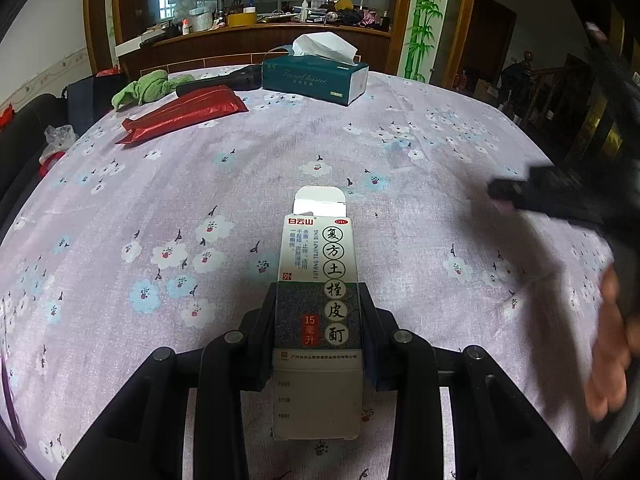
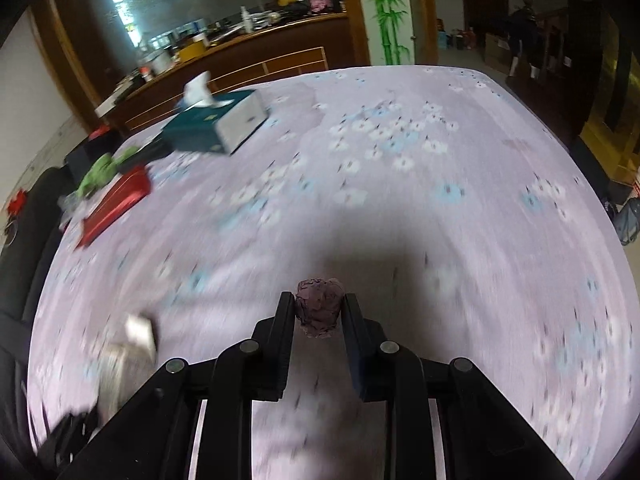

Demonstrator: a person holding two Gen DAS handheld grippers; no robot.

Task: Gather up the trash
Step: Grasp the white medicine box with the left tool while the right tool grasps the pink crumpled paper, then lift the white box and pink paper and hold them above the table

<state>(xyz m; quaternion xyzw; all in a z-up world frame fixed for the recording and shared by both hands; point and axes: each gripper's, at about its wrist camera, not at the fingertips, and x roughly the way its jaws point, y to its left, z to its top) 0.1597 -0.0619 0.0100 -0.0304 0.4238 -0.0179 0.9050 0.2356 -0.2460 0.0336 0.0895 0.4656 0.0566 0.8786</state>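
Left gripper (image 1: 318, 300) clamps medicine box (image 1: 318, 280); right gripper (image 2: 318, 312) pinches crumpled wad (image 2: 319, 306), seemingly paper.

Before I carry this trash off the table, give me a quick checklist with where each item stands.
1. Left tongs shut on the medicine box: ok.
2. Box end flap closed: not ok, it stands open at the far end.
3. Right tongs shut on the crumpled wad: ok, pinched from both sides.
4. Both pieces lifted off the tablecloth: cannot tell.
5. Trash bin in sight: not ok, neither view shows one.
6. Tissue box clear of both grips: ok, far across the table.
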